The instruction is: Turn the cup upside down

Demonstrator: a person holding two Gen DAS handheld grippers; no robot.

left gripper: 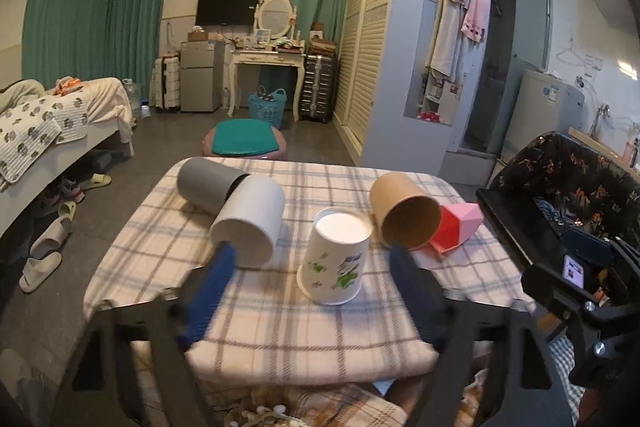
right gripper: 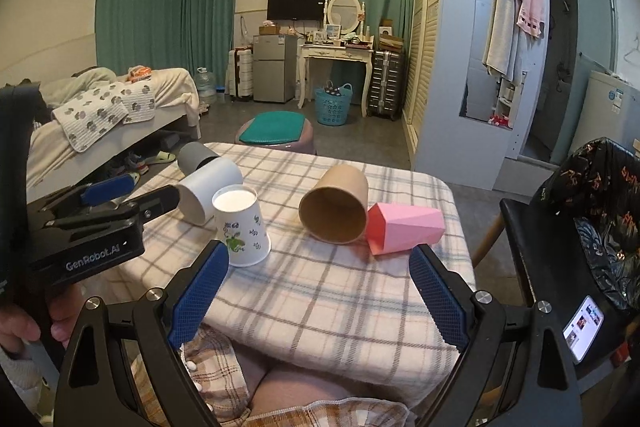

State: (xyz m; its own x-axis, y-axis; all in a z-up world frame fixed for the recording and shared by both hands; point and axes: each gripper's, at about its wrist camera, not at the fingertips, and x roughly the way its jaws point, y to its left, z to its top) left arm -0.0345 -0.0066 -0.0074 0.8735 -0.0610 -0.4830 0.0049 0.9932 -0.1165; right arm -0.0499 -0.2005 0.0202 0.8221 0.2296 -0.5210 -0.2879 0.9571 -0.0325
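A white paper cup with green print (left gripper: pixel 334 259) (right gripper: pixel 241 227) stands upside down on the plaid-covered table (left gripper: pixel 280 327) (right gripper: pixel 340 299), its base up. My left gripper (left gripper: pixel 316 263) is open and empty, its blue fingers on either side of the cup and a little nearer than it; it also shows at the left of the right wrist view (right gripper: pixel 132 191). My right gripper (right gripper: pixel 320 263) is open and empty over the table's near edge. A brown cup (left gripper: pixel 406 217) (right gripper: pixel 336 209), a white cup (left gripper: pixel 250 223) (right gripper: pixel 208 195), a grey cup (left gripper: pixel 206 187) (right gripper: pixel 194 157) and a pink faceted cup (left gripper: pixel 458 227) (right gripper: pixel 404 227) lie on their sides.
A black patterned chair (left gripper: pixel 560 187) (right gripper: pixel 580 227) stands to the right of the table. A phone (right gripper: pixel 583 325) sits at the lower right. A stool with a green cushion (left gripper: pixel 244 139) stands beyond the table, and a bed (left gripper: pixel 60 123) is at the left.
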